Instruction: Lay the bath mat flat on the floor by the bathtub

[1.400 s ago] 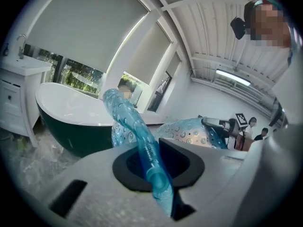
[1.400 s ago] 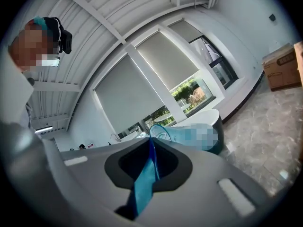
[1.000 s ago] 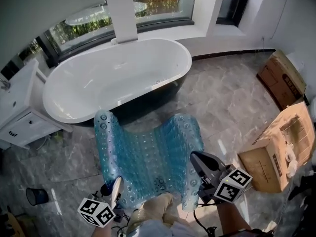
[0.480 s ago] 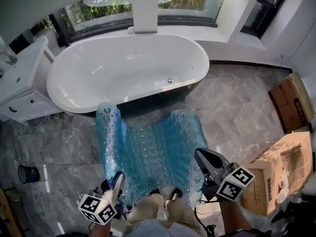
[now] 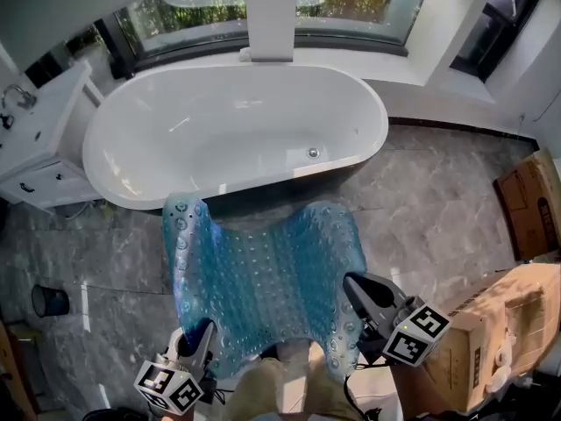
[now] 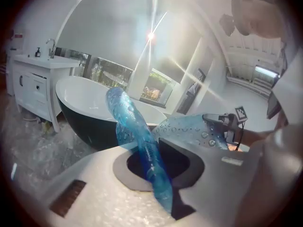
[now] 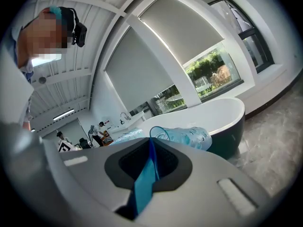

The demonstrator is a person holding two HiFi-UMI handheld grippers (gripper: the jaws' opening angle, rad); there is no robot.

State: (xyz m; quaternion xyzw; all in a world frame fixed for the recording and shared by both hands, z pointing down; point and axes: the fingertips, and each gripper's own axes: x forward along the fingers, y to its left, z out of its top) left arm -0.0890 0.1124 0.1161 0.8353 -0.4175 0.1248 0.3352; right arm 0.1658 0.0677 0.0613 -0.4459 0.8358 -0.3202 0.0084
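Bath mat (image 5: 263, 279), blue and bubbled, held spread over the marble floor (image 5: 438, 200) just beside the white bathtub (image 5: 237, 130). Left gripper (image 5: 196, 338) clamped on one near corner, right gripper (image 5: 355, 289) clamped on the other, apparently to hold it wide for laying flat.

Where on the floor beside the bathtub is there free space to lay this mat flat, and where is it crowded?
Free: the floor between the bathtub and the cardboard boxes, and the strip in front of the tub under the hanging bath mat. Tighter: the left side, between the white cabinet and the small bin. Crowded: the right edge.
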